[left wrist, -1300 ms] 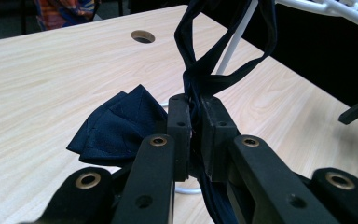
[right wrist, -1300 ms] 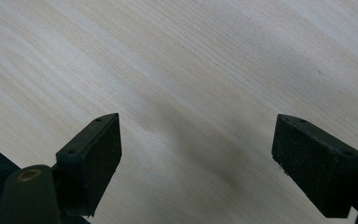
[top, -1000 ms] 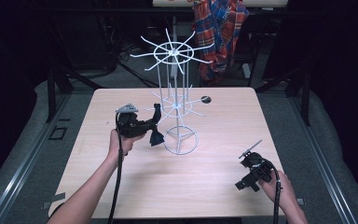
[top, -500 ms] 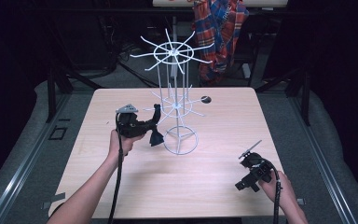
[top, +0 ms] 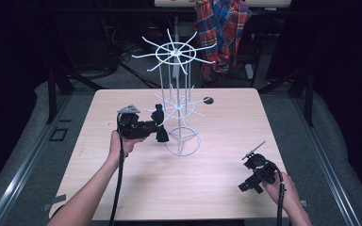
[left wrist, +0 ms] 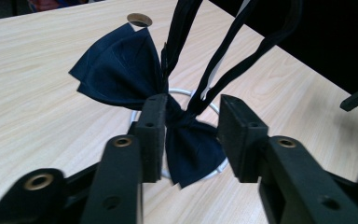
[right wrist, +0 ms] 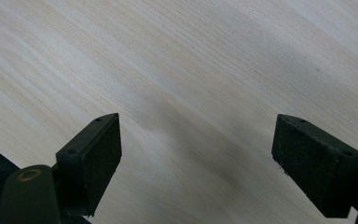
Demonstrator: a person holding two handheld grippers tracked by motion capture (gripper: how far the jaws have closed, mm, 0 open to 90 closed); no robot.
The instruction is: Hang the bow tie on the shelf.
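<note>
Navy cloth, a bow tie (left wrist: 135, 70), hung by its black strap (left wrist: 242, 51) from the white wire rack (top: 176, 101) mid-table. My left gripper (left wrist: 186, 126) had its jaws a little apart around the knot, one pad touching it. My right gripper (right wrist: 196, 154) gaped wide over the bare wooden table (right wrist: 177, 60), well apart from the rack.
</note>
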